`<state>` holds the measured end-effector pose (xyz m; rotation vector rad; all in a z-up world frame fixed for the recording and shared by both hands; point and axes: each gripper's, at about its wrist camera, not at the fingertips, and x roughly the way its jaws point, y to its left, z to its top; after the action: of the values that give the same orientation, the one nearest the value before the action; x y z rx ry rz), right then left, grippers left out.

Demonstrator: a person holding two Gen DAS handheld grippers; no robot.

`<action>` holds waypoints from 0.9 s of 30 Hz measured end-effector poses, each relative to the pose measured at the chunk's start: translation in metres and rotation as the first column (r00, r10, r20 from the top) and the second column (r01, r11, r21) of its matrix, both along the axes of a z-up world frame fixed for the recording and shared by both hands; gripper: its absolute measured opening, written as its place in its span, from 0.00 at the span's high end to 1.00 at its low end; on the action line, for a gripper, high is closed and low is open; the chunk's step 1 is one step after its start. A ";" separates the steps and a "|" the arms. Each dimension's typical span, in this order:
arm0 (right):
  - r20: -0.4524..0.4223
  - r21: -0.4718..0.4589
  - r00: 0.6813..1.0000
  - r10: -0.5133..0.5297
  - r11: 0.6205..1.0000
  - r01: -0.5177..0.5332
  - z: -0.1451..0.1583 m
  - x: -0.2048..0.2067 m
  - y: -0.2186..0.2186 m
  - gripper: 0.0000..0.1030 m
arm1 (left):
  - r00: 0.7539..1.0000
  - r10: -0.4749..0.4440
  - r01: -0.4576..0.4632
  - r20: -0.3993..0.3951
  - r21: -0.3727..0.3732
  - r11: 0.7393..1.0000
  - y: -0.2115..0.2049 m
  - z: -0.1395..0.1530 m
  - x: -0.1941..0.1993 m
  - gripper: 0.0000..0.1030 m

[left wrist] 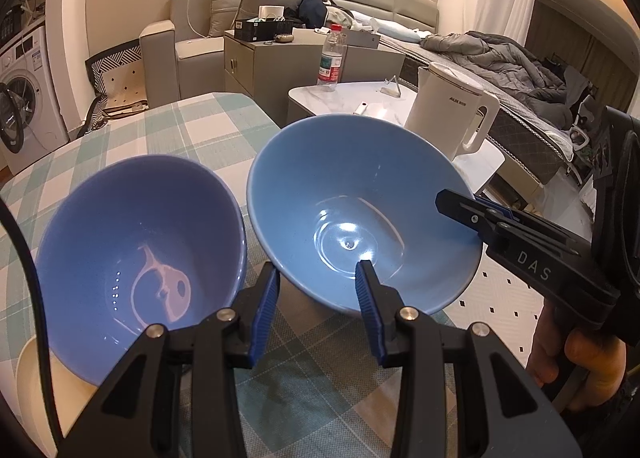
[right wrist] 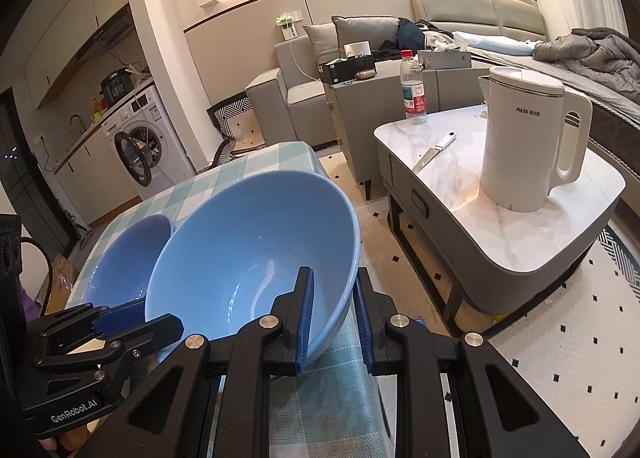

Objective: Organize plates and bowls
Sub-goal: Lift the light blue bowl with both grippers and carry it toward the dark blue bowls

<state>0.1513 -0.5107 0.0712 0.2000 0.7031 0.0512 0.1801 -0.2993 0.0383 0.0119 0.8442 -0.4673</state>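
While both grippers pinch one rim:
Light blue bowl (left wrist: pixel 360 210): centre frame, tilted above the checked tablecloth (left wrist: pixel 200 126).
Right gripper (right wrist: pixel 334 318): clamped on its rim.
Left gripper (left wrist: pixel 318 290): clamped on its near rim.
Periwinkle bowl (left wrist: pixel 140 242): lower left.
Advice: keep level, nest gently.

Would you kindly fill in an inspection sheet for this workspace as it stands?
Surface: checked tablecloth on the table.
Job's things: light blue bowl tilted, beside the darker blue bowl; cream dish partly under the latter.
Clutter: nothing seen on the cloth.
Grippers: right gripper shut on the light blue bowl's rim; left gripper straddles its near rim, grip unclear.
Cables: black cable at left edge.
Surroundings: kettle, bottle, knife on side table; washing machine.
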 end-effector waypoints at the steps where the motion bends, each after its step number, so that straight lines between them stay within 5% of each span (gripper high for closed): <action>1: 0.004 -0.001 1.000 0.001 1.000 -0.001 0.001 -0.001 0.000 0.80 | 1.000 0.000 0.000 0.005 0.000 1.000 0.000 0.001 -0.001 0.63; 27: 0.101 -0.032 0.995 0.024 0.999 -0.021 0.039 -0.031 0.024 0.80 | 0.996 0.004 -0.004 0.088 0.002 1.000 0.016 0.030 -0.017 0.63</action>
<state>0.1201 -0.4871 0.1106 0.1589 0.6045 0.0716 0.1629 -0.2833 0.0688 0.0327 0.7579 -0.4584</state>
